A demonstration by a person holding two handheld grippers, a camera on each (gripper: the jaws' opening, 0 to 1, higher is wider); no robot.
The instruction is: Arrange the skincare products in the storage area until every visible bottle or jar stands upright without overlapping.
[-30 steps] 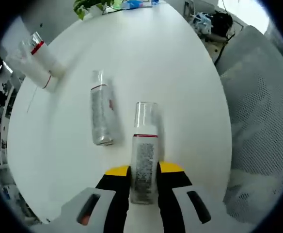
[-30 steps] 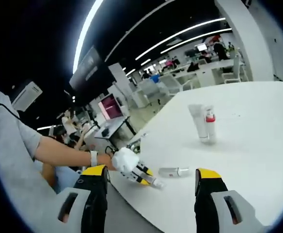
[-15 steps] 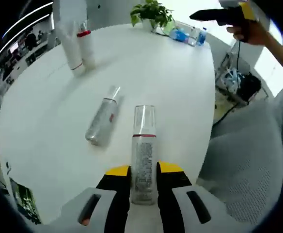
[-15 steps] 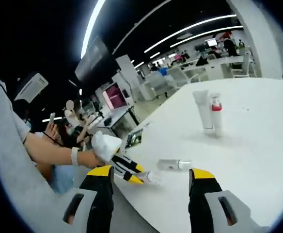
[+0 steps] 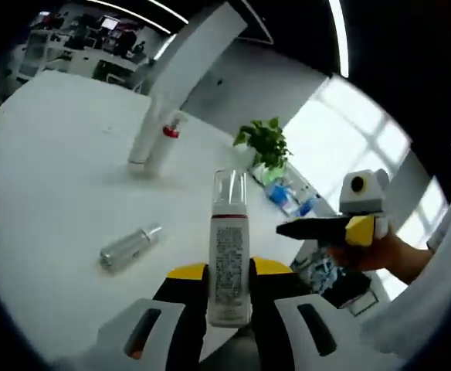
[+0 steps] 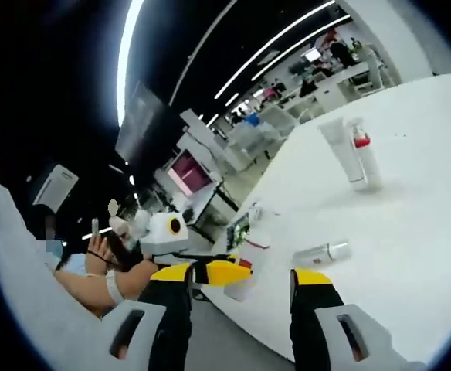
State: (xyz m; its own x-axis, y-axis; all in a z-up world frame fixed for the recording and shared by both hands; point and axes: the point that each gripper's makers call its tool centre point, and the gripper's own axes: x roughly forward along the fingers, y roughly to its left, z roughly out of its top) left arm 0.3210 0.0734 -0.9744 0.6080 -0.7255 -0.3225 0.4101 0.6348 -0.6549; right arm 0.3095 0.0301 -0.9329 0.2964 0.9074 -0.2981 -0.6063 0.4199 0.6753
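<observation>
In the left gripper view, the left gripper (image 5: 229, 287) pinches a clear-capped bottle (image 5: 228, 249) between its jaws, lifted above the white table (image 5: 48, 185). A silver bottle (image 5: 128, 246) lies on its side on the table. Farther off, a tube (image 5: 144, 139) and a red-collared pump bottle (image 5: 166, 141) stand upright, touching. The right gripper (image 5: 330, 227) shows beside a plant (image 5: 264, 142).

In the right gripper view, the right gripper (image 6: 239, 297) is spread, holding nothing. The silver bottle (image 6: 321, 253) lies near the table (image 6: 411, 232) edge; tube (image 6: 341, 148) and pump bottle (image 6: 364, 156) stand beyond.

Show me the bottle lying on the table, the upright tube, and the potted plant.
Lying bottle (image 5: 127, 247), left gripper view, mid-body.
Upright tube (image 5: 145, 139), left gripper view, lower body.
Potted plant (image 5: 266, 144), left gripper view, leaves.
</observation>
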